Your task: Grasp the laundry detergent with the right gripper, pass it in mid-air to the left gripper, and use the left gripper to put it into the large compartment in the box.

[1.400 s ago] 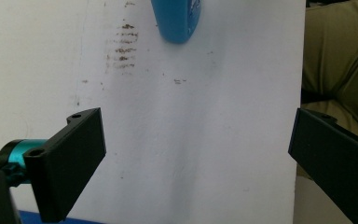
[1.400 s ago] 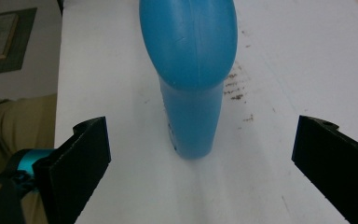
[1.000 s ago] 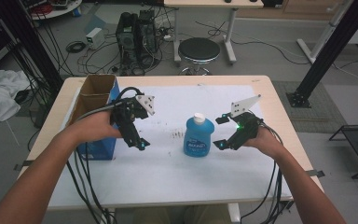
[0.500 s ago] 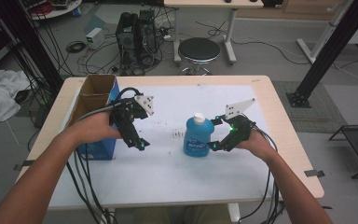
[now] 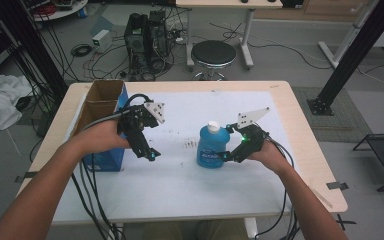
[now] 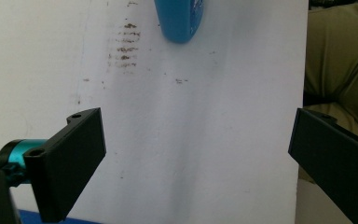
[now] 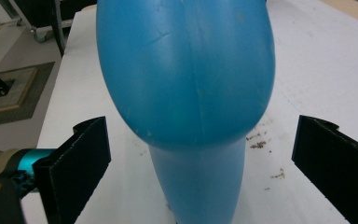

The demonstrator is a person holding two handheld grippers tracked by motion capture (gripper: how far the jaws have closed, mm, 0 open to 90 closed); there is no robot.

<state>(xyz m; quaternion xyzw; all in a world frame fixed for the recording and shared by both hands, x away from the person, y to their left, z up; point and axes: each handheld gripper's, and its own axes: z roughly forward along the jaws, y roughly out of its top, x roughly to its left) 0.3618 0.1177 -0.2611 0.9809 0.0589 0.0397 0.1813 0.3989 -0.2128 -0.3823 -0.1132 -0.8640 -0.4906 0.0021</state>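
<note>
A blue plastic bottle (image 5: 212,145) with a white cap stands upright on the white sheet near the table's middle. My right gripper (image 5: 228,151) is open at the bottle's right side. In the right gripper view the bottle (image 7: 186,93) looms between the two wide-apart jaws, untouched. My left gripper (image 5: 149,151) is open, hovering above the sheet left of the bottle, beside the blue box. The left gripper view looks down on the white sheet, with the bottle's base (image 6: 179,18) at the top edge.
An open cardboard box with blue sides (image 5: 102,125) stands at the table's left. Brown crumbs (image 5: 189,144) are scattered on the white sheet (image 5: 190,185) between the grippers. Cables trail off the table's front edge. A stool (image 5: 213,54) and a computer tower stand beyond the table.
My right gripper has moved left to the bottle, bringing its open jaws around the bottle's side. The left gripper has hardly moved.
</note>
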